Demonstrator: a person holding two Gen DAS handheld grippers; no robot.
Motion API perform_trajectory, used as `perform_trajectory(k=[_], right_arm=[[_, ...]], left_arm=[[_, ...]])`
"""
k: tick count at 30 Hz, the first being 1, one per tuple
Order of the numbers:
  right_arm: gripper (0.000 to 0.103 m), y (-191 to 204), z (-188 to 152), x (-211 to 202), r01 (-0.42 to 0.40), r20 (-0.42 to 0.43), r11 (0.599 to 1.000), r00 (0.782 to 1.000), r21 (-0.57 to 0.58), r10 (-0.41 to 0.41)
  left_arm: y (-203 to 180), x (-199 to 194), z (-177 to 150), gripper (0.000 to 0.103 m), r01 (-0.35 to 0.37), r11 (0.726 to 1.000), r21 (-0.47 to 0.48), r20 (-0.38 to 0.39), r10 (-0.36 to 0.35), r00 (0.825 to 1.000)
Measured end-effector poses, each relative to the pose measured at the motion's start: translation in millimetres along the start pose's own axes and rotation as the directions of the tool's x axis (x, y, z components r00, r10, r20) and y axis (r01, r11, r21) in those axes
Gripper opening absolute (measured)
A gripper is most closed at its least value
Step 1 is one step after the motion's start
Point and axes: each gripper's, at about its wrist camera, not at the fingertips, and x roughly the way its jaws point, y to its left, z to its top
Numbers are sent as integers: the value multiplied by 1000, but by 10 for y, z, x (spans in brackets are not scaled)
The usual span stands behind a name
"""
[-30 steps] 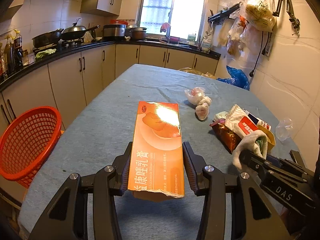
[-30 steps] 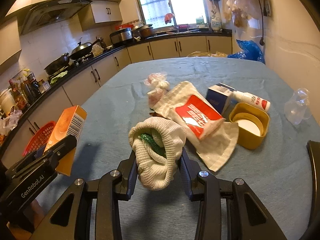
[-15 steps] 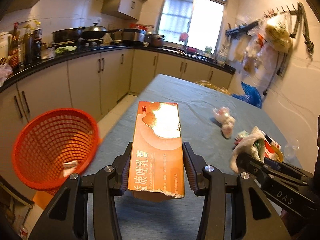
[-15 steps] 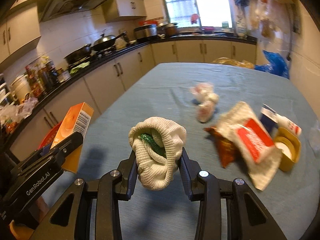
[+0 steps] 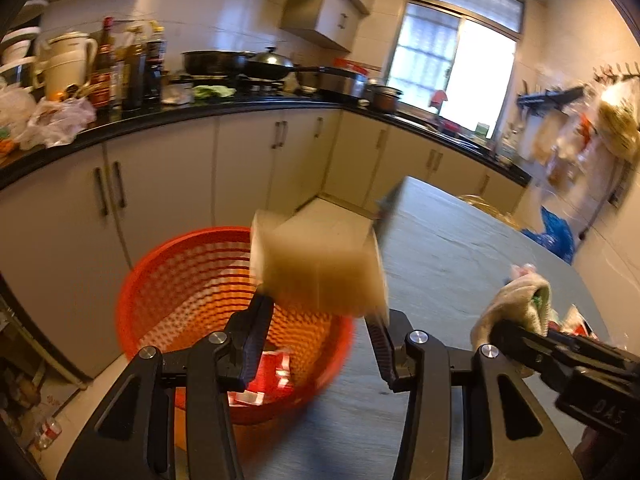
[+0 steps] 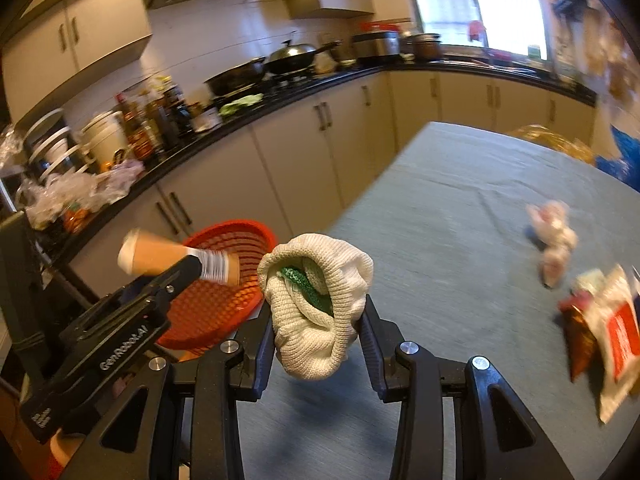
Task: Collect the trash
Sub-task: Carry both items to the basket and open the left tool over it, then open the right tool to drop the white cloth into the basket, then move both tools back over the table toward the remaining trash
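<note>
The orange carton (image 5: pixel 320 264) is blurred and tipping forward over the red mesh basket (image 5: pixel 176 280), just above my left gripper (image 5: pixel 318 332), whose jaws stand wider apart than the carton. In the right wrist view the carton (image 6: pixel 176 262) hangs over the basket (image 6: pixel 224 300) at the left gripper's tip. My right gripper (image 6: pixel 318 328) is shut on a white knitted cloth with something green inside (image 6: pixel 316 304), held above the table's left edge. The cloth also shows in the left wrist view (image 5: pixel 516 308).
The grey-blue table (image 6: pixel 460 208) holds a pink-white wad (image 6: pixel 554 240), a brown wrapper (image 6: pixel 578 340) and a white-and-red packet (image 6: pixel 618 332) at the right. The basket holds a red-and-white packet (image 5: pixel 272 376). Cabinets (image 5: pixel 172 184) and a cluttered counter run along the left.
Both grippers swung left toward the basket. The left jaws opened and the carton, held flat before, now tips forward over the basket. The right gripper still holds the cloth.
</note>
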Motion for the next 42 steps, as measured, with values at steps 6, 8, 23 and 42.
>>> perform_trajectory(k=[6,8,23,42], right_arm=[[43,302,182,272,-53,-37,998,998,-42,52],[43,383,236,390,-78,-59,996,995,-39,76],[64,666,372,895,-181,-149,983,973,-7,178],[64,-1215,-154,-837,144,61,970,986,194,-158]], left_arm=[[387,63,89,45,-73,996,-49,-3,73,997],[485,116,104,45,-88,994,-64,-13,88,996],[779,149,99,50,-107,987,-121,-50,102,994],[-1285,62,-26,61,209,951,227,-145,-179,973]])
